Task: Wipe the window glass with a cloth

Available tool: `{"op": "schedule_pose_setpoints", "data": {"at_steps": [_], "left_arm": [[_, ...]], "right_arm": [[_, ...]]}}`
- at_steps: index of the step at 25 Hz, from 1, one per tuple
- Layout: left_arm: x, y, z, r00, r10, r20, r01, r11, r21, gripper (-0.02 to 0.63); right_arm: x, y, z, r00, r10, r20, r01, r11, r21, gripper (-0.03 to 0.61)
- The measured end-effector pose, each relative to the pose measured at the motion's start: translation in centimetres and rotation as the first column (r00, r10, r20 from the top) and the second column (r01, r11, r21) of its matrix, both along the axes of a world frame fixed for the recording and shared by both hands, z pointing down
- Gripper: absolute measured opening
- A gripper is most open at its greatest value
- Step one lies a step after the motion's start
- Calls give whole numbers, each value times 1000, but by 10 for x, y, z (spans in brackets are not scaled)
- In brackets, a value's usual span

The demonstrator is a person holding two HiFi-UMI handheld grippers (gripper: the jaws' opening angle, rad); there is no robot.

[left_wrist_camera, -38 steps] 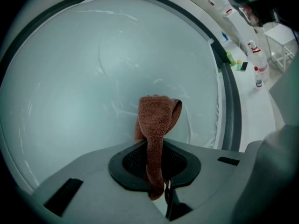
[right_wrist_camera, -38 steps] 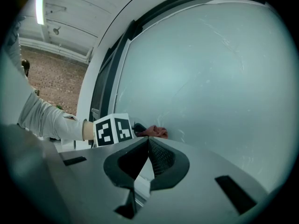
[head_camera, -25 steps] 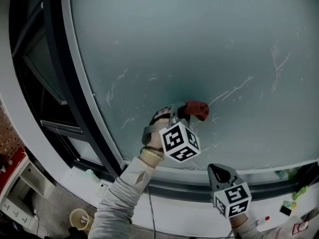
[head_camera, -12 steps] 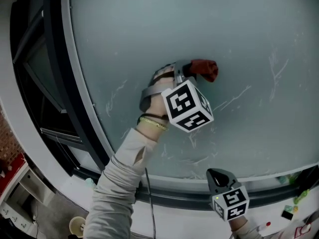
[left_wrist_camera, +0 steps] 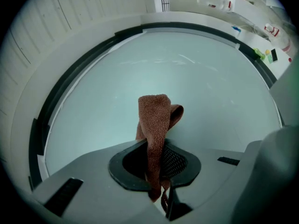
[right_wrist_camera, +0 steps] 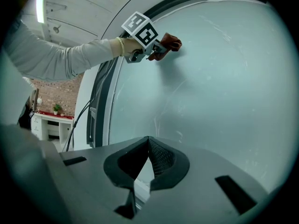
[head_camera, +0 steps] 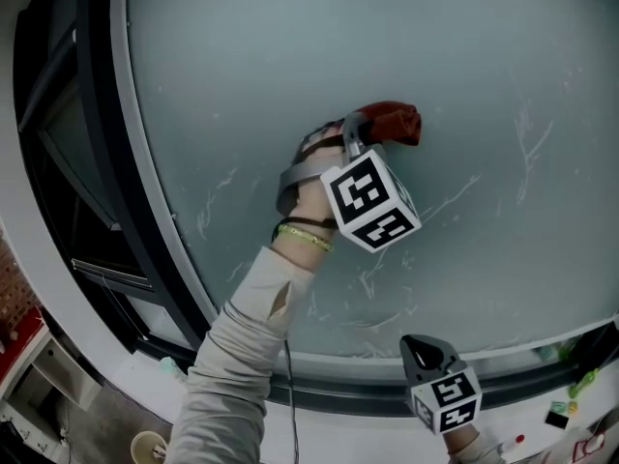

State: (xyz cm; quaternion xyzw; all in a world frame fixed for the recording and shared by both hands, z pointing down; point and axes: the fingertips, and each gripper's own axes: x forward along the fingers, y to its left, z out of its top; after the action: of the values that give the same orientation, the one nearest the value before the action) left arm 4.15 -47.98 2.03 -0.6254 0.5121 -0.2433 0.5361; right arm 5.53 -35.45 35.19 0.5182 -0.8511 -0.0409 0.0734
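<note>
Left gripper view: left gripper (left_wrist_camera: 156, 171) pinches the cloth (left_wrist_camera: 154, 118) tight; press it flat on the window glass (left_wrist_camera: 98, 97) middle. Right gripper (right_wrist_camera: 145, 158) is closed, empty.

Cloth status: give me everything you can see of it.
The cloth is rust-brown with a terry-like weave, bunched into a narrow folded strip. The left gripper has its jaws shut on the lower part, and a short tail hangs out below them. The free end stands up past the jaw tips, folds over, and seems to press against the window glass. Nothing else touches it.
</note>
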Motion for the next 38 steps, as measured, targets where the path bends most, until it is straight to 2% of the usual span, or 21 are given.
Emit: {"op": "schedule_pose_setpoints", "data": {"at_steps": [5, 17, 22, 32, 38], "left_arm": [[10, -3, 23, 1000, -2, 30, 2, 1000, -8, 52], [20, -2, 80, 999, 40, 6, -38, 992, -122, 52], [25, -2, 116, 998, 57, -17, -59, 983, -176, 52], [31, -2, 178, 999, 53, 5, -50, 968, -244, 52], [31, -3, 215, 999, 53, 10, -48, 958, -284, 52]], "right_arm": [[0, 3, 7, 1000, 2, -9, -3, 1000, -30, 6], [1, 12, 5, 1000, 8, -6, -8, 1000, -17, 6], [8, 18, 6, 1000, 20, -3, -20, 1000, -14, 6], [18, 26, 13, 999, 32, -11, -33, 998, -46, 6], [24, 27, 10, 999, 50, 0, -50, 999, -17, 6]]}}
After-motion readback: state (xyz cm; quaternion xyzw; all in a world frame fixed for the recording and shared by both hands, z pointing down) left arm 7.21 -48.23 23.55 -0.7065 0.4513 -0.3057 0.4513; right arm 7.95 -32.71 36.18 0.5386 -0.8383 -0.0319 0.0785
